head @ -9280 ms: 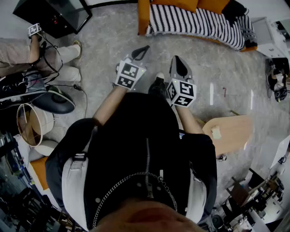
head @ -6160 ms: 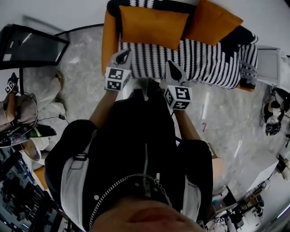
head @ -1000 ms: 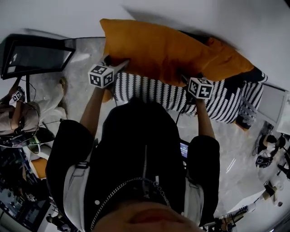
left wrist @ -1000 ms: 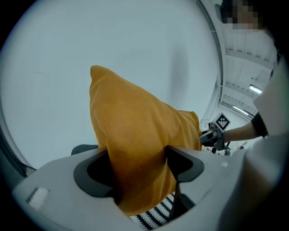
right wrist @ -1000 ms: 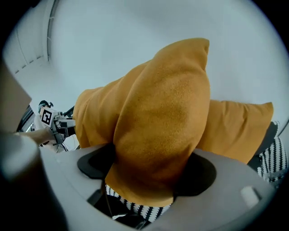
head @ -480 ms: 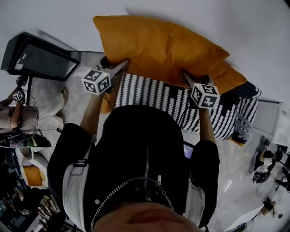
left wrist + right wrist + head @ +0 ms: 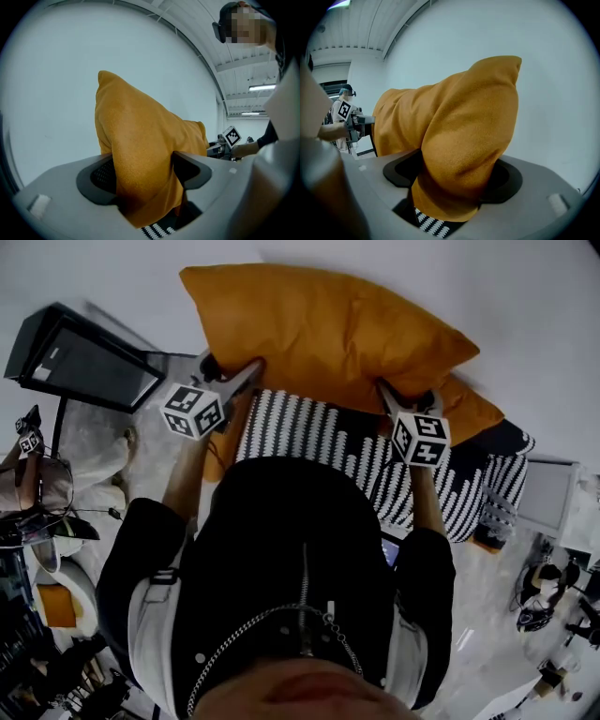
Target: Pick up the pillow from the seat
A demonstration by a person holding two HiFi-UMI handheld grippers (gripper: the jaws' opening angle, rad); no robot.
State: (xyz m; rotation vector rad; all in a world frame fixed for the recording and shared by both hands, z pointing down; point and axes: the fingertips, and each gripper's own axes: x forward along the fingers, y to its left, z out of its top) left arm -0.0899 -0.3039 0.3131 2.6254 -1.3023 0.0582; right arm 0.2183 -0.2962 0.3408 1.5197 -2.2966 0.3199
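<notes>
One plump orange pillow (image 7: pixel 319 334) (soft, fuzzy fabric)

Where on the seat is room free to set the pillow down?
Free: the striped seat under the held pillow, from the sofa's orange left arm to the second orange pillow. Crowded: the right end, where that pillow and a dark item lie.

Lab or studio space, strip-lit ceiling (image 7: pixel 347 28) (bare beams), white wall (image 7: pixel 525 296), striped sofa (image 7: pixel 319 432), cluttered gear (image 7: pixel 539 613)
</notes>
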